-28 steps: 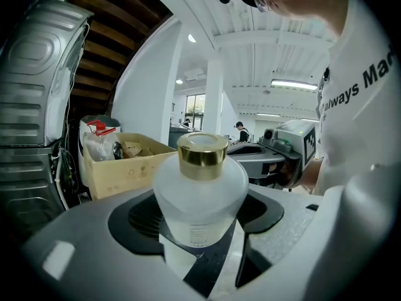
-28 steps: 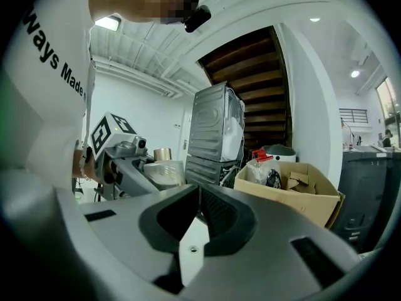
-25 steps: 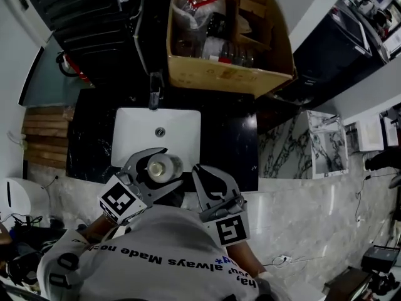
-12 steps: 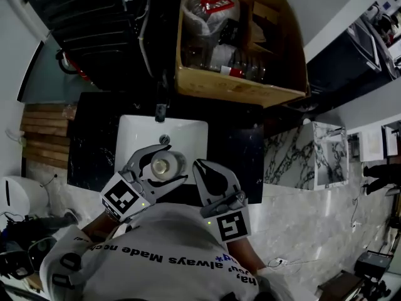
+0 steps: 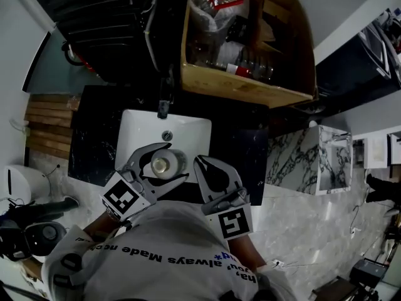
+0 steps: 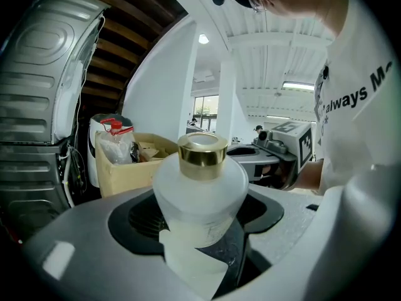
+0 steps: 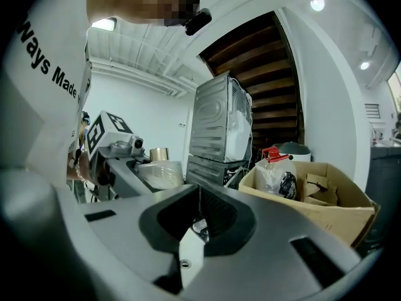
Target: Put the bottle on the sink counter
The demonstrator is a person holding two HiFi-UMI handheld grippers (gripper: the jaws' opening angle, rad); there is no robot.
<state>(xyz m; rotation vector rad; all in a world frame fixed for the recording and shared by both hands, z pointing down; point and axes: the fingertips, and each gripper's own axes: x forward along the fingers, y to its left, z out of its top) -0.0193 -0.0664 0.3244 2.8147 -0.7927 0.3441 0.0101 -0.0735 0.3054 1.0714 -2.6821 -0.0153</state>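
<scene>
A frosted bottle (image 5: 163,164) with a gold cap (image 6: 202,155) stands upright between the jaws of my left gripper (image 5: 177,162), which is shut on its wide body (image 6: 200,196). In the head view it hangs over the front rim of the white sink (image 5: 141,133), which is set in a black marble counter (image 5: 235,149). Just to the right, my right gripper (image 5: 202,163) is shut and holds nothing, its jaws meeting in the right gripper view (image 7: 199,196). That view also shows the bottle (image 7: 160,173) off to the left.
A faucet (image 5: 164,102) stands behind the basin. Behind the counter, an open cardboard box (image 5: 294,74) holds plastic bottles and bags. A stacked washer and dryer (image 7: 219,130) rise at the far left. Wooden slats (image 5: 47,127) lie left of the counter.
The bottle stays gripped in my left gripper over the sink's front edge. The sink and box have drifted slightly right in the head view. Both grippers keep their places.
</scene>
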